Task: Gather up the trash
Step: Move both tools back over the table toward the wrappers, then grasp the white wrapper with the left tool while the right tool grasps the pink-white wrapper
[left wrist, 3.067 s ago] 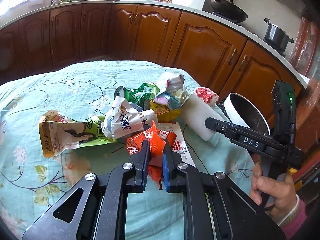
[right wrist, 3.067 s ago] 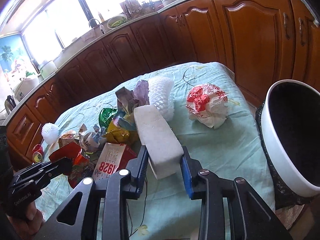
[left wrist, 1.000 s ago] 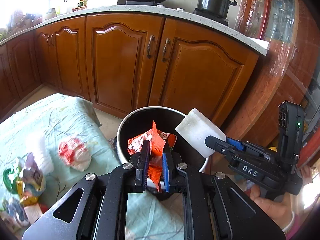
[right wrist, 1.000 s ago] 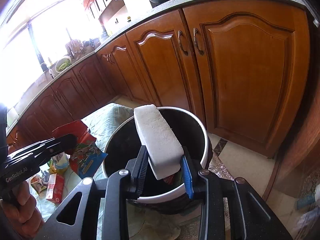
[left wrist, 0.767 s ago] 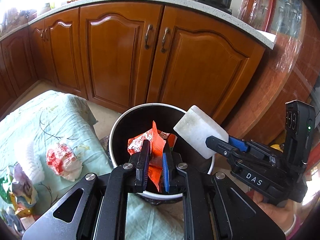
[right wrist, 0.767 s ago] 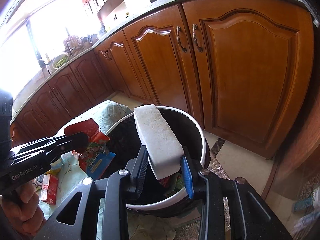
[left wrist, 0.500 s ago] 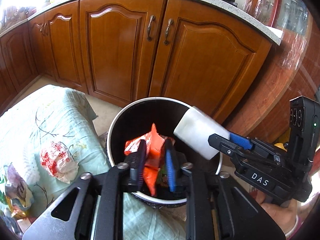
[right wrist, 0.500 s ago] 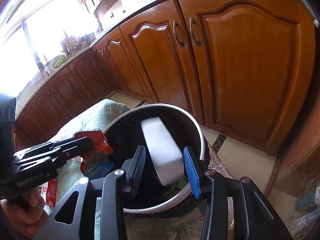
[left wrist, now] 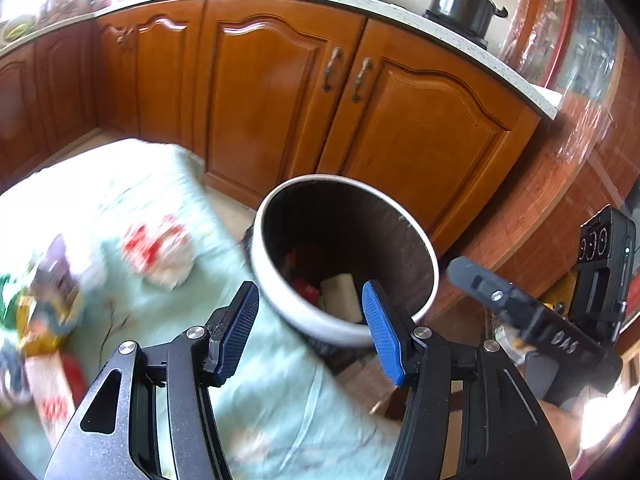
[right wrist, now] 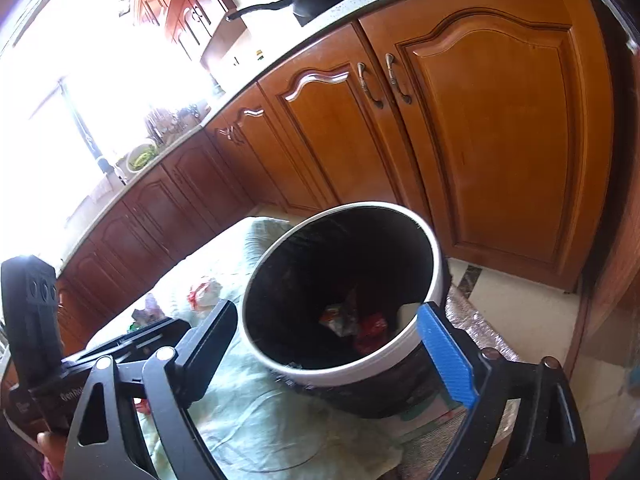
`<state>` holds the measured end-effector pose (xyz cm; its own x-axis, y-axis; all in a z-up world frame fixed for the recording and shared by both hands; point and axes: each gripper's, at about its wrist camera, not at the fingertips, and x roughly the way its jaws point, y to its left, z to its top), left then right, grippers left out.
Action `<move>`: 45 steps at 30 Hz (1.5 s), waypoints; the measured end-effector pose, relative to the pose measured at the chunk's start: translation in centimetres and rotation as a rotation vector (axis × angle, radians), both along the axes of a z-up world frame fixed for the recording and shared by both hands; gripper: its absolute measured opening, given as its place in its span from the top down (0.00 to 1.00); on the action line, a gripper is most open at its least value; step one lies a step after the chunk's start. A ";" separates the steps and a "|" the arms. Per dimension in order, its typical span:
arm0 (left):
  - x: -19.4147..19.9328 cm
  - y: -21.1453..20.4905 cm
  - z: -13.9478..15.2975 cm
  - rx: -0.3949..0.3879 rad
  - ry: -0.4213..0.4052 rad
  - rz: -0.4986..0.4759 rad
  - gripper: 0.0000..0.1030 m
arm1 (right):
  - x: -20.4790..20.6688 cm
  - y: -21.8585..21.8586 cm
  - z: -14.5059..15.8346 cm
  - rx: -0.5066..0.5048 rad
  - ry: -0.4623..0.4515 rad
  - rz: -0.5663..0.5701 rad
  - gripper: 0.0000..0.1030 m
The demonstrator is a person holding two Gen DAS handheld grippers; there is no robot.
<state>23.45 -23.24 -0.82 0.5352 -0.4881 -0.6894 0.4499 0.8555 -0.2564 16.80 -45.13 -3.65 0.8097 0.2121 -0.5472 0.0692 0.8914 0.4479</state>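
Left gripper (left wrist: 310,318): jaws apart, just been opening, nothing between. White-rimmed bin (left wrist: 430,258) beside the cloth-covered table (left wrist: 132,184) holds white foam block (left wrist: 340,294) and red wrapper (right wrist: 370,330). Right gripper (right wrist: 328,350): jaws wide, just opened, empty.

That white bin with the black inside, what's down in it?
At the bottom of the bin lie a white foam block, red wrappers and a crumpled multicoloured wrapper. The near wall hides part of the floor, and whatever lies beneath that trash is covered.
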 end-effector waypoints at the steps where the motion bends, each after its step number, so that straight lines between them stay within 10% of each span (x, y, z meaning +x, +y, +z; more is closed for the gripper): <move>1: -0.6 0.7 0.0 -0.001 0.000 0.009 0.47 | -0.4 0.4 0.0 0.006 -0.004 0.006 0.08; 25: -6.7 20.7 -0.6 -0.004 -0.016 0.362 0.47 | -0.5 13.1 -0.3 0.050 0.018 0.264 0.05; 45: -1.5 22.3 -3.3 0.076 0.038 0.394 0.46 | 9.2 24.1 0.0 -0.054 0.039 0.440 0.31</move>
